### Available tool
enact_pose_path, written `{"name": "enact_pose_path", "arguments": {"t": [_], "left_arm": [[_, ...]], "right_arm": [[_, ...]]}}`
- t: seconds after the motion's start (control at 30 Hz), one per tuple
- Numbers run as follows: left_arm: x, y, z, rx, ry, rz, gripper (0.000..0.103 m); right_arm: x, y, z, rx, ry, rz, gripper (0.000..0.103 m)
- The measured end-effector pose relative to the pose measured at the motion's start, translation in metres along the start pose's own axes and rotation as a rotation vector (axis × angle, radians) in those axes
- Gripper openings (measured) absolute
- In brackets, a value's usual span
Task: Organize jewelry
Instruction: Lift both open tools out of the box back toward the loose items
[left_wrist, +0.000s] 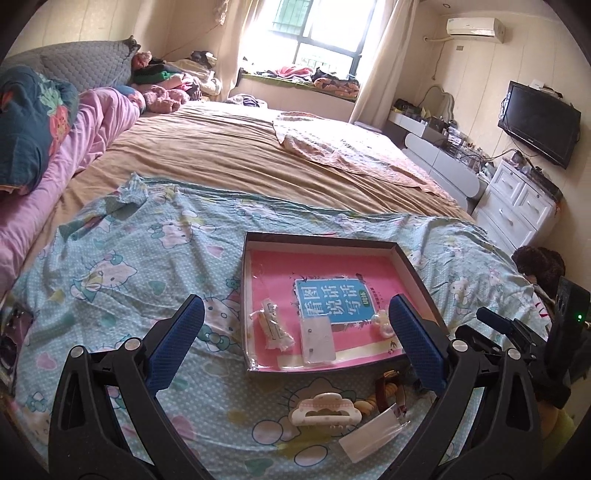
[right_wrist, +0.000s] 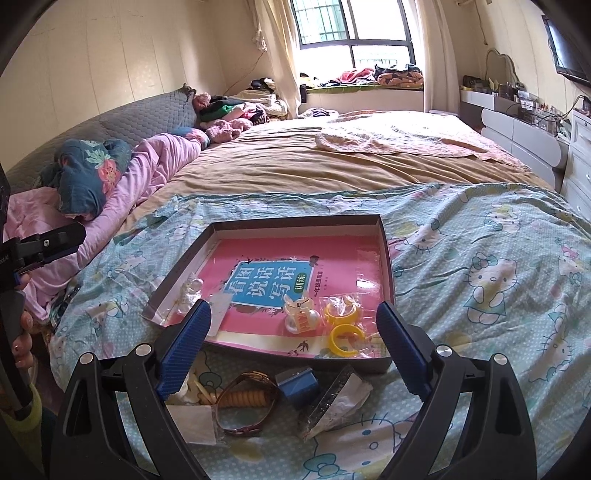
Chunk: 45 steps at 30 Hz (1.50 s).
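Observation:
A shallow dark tray (left_wrist: 321, 237) (right_wrist: 295, 220) lined with a pink book lies on the cat-print sheet. It holds two yellow rings (right_wrist: 343, 326), a pearl hair clip (right_wrist: 300, 316) (left_wrist: 384, 323) and clear packets (left_wrist: 317, 339). In front of the tray lie a white cloud-shaped hair claw (left_wrist: 325, 410), a gold-band watch (right_wrist: 247, 402), a small blue box (right_wrist: 297, 386) and more clear packets (right_wrist: 336, 404). My left gripper (left_wrist: 295, 302) hovers open over the tray's near edge, with nothing between its fingers. Beside it, my right gripper (right_wrist: 294, 308) is also open and holds nothing.
A phone (left_wrist: 14, 328) lies on the sheet at the far left. Pink bedding (right_wrist: 155, 162) and pillows pile up along the left side. Beyond the sheet stretches the brown bedspread (left_wrist: 221, 155). A white dresser (left_wrist: 517, 206) and a TV (left_wrist: 539, 122) stand at the right.

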<state>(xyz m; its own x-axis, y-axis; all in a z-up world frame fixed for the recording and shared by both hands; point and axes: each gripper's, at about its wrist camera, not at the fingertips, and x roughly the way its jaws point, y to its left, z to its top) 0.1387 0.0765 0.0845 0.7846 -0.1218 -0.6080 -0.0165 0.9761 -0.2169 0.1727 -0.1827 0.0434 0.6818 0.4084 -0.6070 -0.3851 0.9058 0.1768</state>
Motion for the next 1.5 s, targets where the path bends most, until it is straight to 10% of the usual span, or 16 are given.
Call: {"name": "enact_pose_path", "arguments": {"t": [0.83,1.5], "left_arm": [[-0.028,-0.021,-0.023,0.052,-0.021,-0.021,0.093],[-0.002,-0.045,-0.077,0.158,0.117,-0.029,0.093]], "right_arm": [[-0.032,0.014,-0.012,-0.036,-0.006,0.033,0.09],[-0.035,0.007,-0.03,-0.065,0.045,0.033,0.09]]}}
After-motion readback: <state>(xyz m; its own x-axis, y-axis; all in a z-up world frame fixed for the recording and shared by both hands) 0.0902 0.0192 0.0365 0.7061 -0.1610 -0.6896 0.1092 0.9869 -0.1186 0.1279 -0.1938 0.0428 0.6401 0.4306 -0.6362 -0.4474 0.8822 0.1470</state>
